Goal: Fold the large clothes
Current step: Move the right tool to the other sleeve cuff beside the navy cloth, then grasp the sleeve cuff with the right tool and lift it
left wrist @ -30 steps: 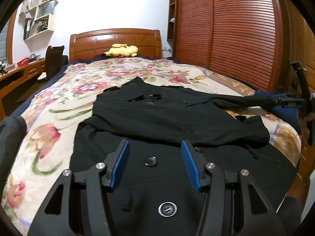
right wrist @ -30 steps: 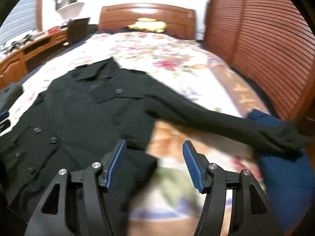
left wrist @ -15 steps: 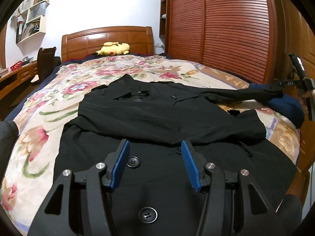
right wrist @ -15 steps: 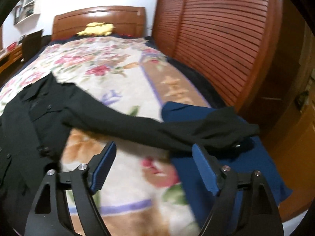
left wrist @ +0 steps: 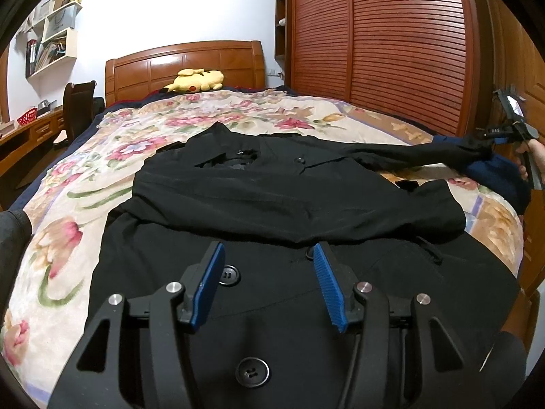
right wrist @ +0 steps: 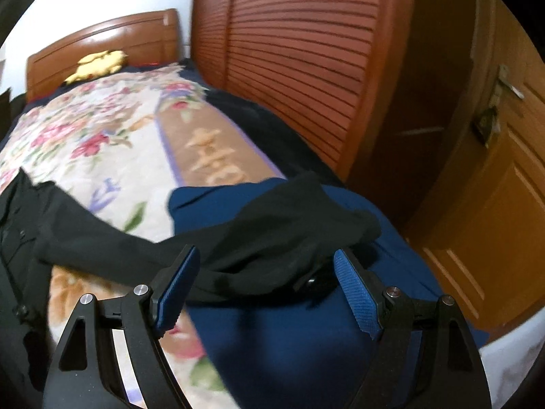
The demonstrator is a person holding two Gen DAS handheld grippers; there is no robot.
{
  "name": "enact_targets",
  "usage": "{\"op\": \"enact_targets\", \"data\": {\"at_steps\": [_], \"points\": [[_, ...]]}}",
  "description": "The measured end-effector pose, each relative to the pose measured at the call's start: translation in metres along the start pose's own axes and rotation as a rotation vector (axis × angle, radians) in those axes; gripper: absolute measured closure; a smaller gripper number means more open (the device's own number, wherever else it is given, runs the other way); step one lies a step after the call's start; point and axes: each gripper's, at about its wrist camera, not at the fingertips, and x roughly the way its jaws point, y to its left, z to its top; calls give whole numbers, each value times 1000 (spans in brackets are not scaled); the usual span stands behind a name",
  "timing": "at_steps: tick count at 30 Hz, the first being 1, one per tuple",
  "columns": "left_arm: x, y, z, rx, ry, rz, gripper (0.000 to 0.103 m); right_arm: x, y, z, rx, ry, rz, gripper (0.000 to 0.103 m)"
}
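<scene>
Left wrist view: black coat [left wrist: 293, 204] lies flat on floral bedspread [left wrist: 68, 225], one sleeve [left wrist: 408, 151] stretched twd bed's right edge. Left gripper [left wrist: 267, 284] hovers over buttoned front, tongs apart, nothing held.

Right wrist view: right gripper [right wrist: 265, 289] tongs wide apart, straddling sleeve cuff [right wrist: 306, 231] on blue cloth [right wrist: 306, 341]; not clamped. Judgement: fabric soft, limp, fairly heavy; take cuff end, expect drag & sag.
</scene>
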Motion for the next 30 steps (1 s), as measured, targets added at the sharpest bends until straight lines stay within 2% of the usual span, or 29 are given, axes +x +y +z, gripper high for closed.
{"op": "enact_targets", "data": {"at_steps": [3,8,10,11,12,13,15,22,27,30], "points": [[0,0,-1,2,3,1,49,14,-11,-2,41,36,-24,20],[2,1,-2,0,11,2,50,28,-16,-6,81,61,-4,21],[3,1,-2,0,14,3,49,32,-11,-8,65,68,-2,30],[4,0,-1,1,15,3,49,32,-7,-10,46,69,-9,39],[4,1,-1,2,15,3,50,32,-1,-12,2,68,-28,59],[4,0,-1,2,16,3,50,31,5,-12,-38,65,-51,91],[4,0,-2,1,16,3,50,25,17,-13,-104,50,-71,92],[2,1,-2,2,3,3,49,-44,41,6,-156,-112,-10,94],[-4,5,-2,-7,-6,0,49,-103,69,25,-230,-272,-15,94],[-10,7,-3,-12,-16,-3,49,-130,72,39,-200,-321,-34,94]]}}
